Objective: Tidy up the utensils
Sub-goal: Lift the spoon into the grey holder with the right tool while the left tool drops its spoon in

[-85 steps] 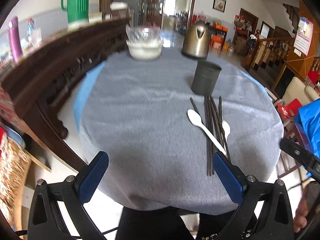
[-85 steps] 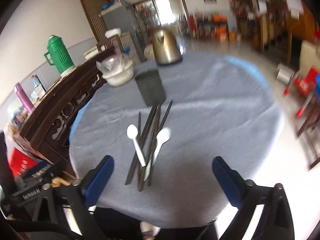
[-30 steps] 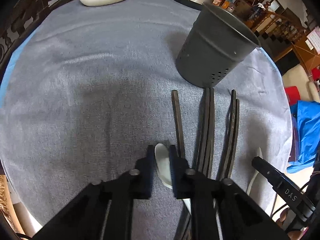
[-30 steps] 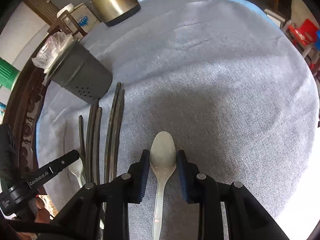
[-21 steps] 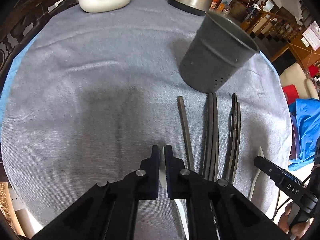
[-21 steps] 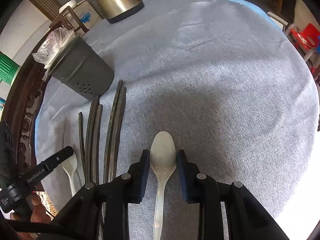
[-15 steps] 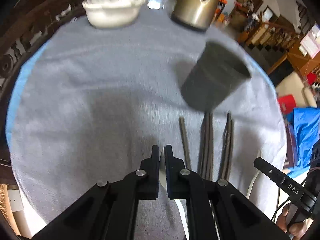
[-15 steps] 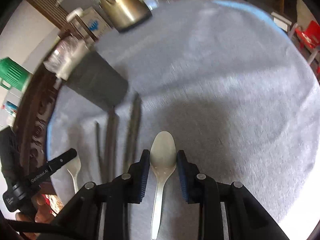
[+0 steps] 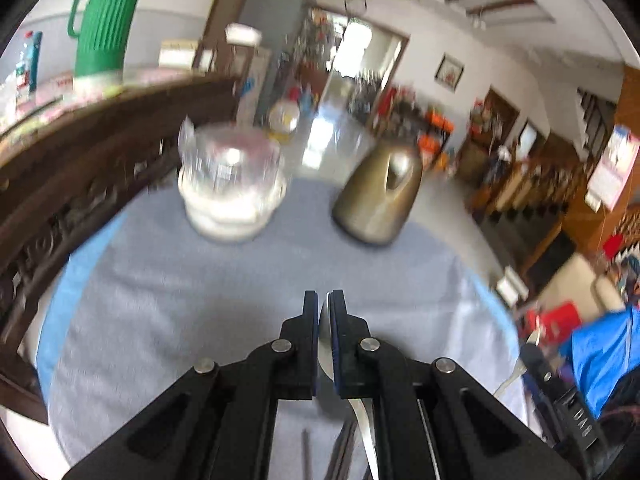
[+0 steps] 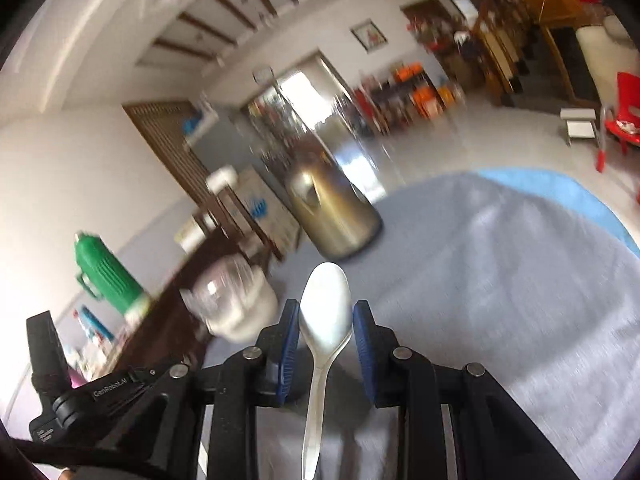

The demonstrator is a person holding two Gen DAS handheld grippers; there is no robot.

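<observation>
In the left wrist view, our left gripper (image 9: 324,312) was pressed together edge-on upon a white spoon (image 9: 362,412), whose handle trailed down past the jaws above the chopsticks (image 9: 340,452) at the near edge of the grey tablecloth (image 9: 200,300); so thin a pinch, we judged, could let the spoon swivel or slip. The utensil holder was out of view, so aiming for it blind risked knocking the kettle (image 9: 380,196) or the covered bowl (image 9: 232,192) at the far edge. In the right wrist view, our right gripper (image 10: 326,332) pinched a second spoon (image 10: 326,312) across its bowl, the curved sides giving the pads (image 10: 290,336) little purchase, so we judged it might squirt forward.
</observation>
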